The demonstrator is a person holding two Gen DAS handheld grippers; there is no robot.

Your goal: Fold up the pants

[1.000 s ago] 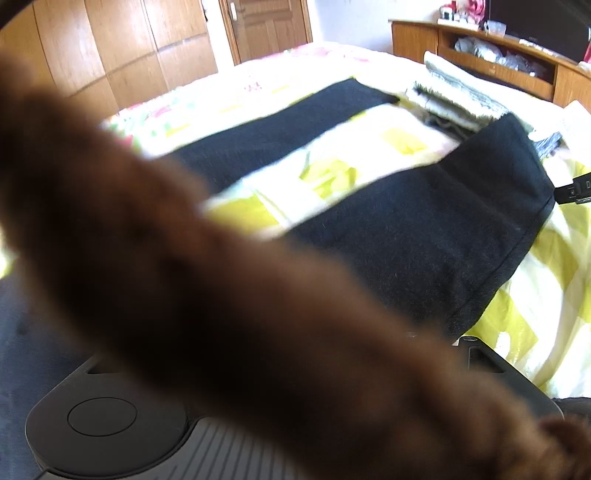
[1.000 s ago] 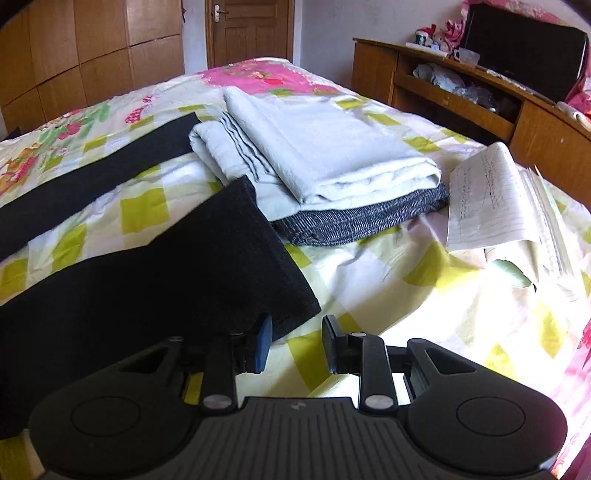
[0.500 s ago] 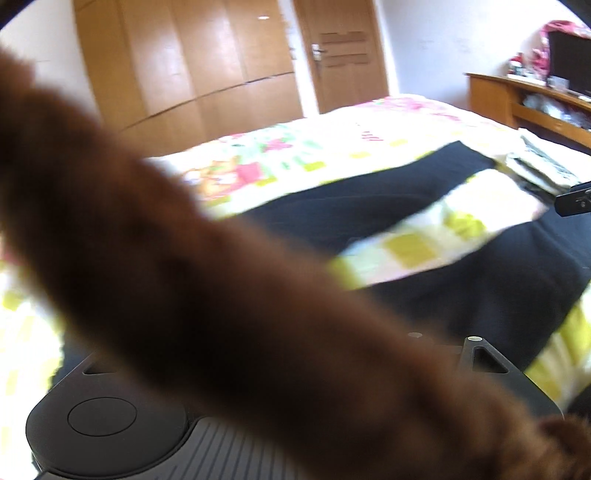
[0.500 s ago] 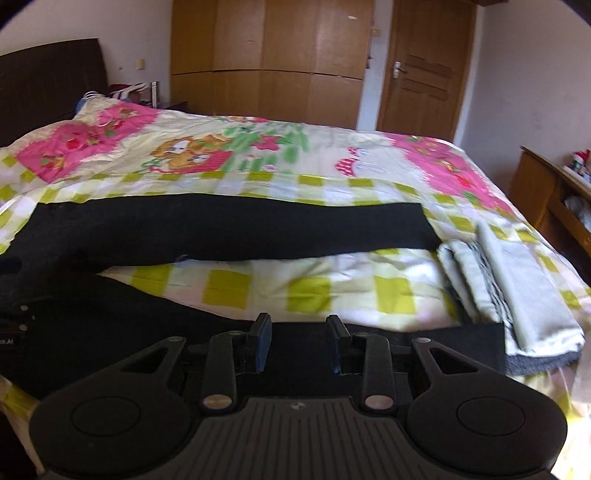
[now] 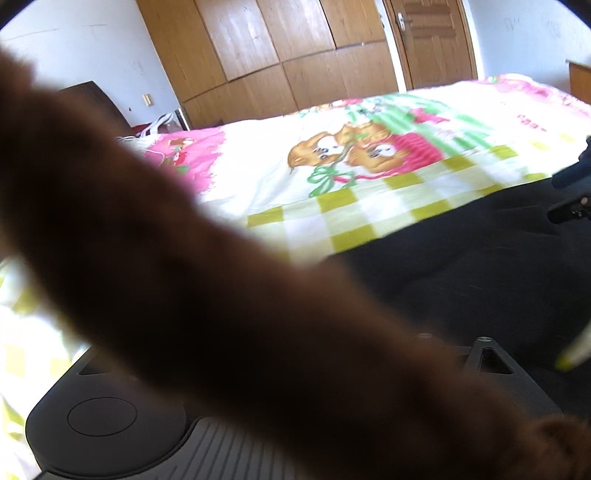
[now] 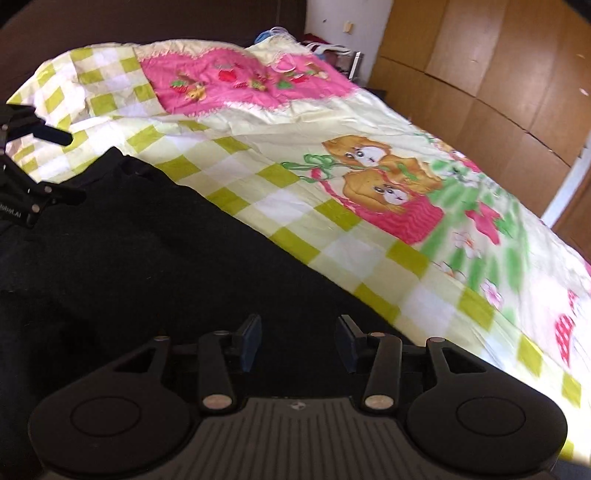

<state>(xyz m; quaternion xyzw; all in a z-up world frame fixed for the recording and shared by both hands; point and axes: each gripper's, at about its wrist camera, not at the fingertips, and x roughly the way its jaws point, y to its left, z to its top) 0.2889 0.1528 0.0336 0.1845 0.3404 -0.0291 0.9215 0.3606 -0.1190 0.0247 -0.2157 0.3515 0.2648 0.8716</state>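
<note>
Black pants lie flat on the checked bedspread. In the right wrist view their waist end spreads under and ahead of my right gripper, which hovers open just above the cloth with nothing between its fingers. At the left edge of that view my left gripper shows with its fingers apart over the pants' far corner. In the left wrist view a blurred brown fuzzy shape hides the left fingers. The pants fill the lower right there, and the right gripper pokes in at the right edge.
The bedspread carries bear and strawberry prints. A dark headboard stands at the far end of the bed. Wooden wardrobes and a door line the wall beyond the bed. A white bag sits beside the headboard.
Both views have swung left along the bed, from the leg ends to the waist end near the headboard. The folded laundry stack and the desk have left view. The right gripper stays open.
</note>
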